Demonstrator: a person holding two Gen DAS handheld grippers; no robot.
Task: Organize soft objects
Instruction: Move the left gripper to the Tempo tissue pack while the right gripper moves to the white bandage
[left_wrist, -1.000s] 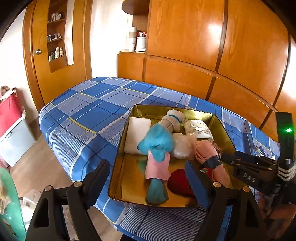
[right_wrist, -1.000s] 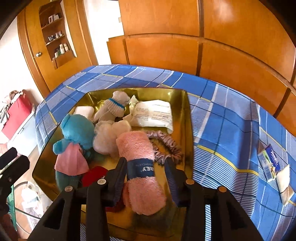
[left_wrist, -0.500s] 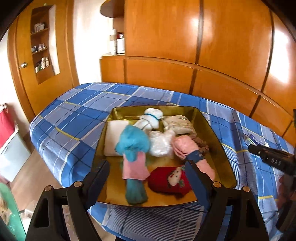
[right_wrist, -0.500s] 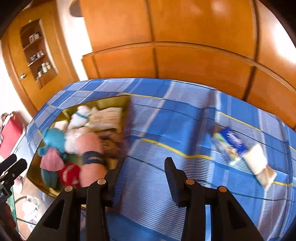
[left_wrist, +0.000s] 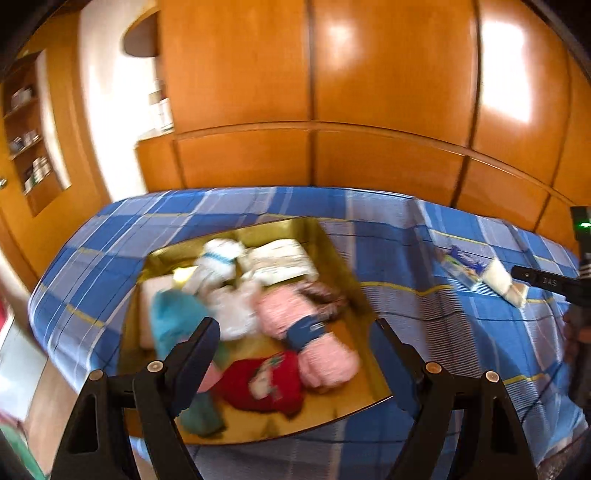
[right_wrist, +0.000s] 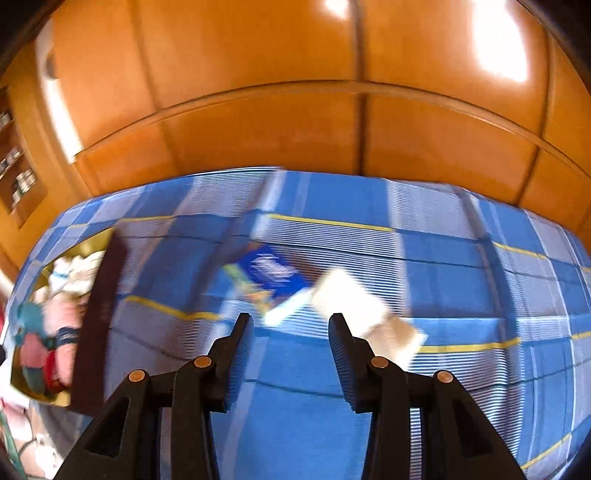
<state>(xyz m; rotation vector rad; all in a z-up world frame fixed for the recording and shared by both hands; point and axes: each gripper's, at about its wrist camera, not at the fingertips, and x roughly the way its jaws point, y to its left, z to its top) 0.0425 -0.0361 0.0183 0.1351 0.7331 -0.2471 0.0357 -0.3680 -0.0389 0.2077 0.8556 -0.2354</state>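
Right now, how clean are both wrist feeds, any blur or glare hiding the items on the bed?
Left wrist: motion-smeared, toys in the gold tray soft but recognisable, glare patches on the wardrobe. Right wrist: heavier streaking; blue packet and white packet smeared, print unreadable.

Bed (left_wrist: 388, 243) with blue plaid cover carries a gold tray (left_wrist: 340, 254) on its left part. Well to the tray's right, directly on the cover: a blue packet (right_wrist: 271, 275) and a white packet (right_wrist: 354, 299), just beside each other.
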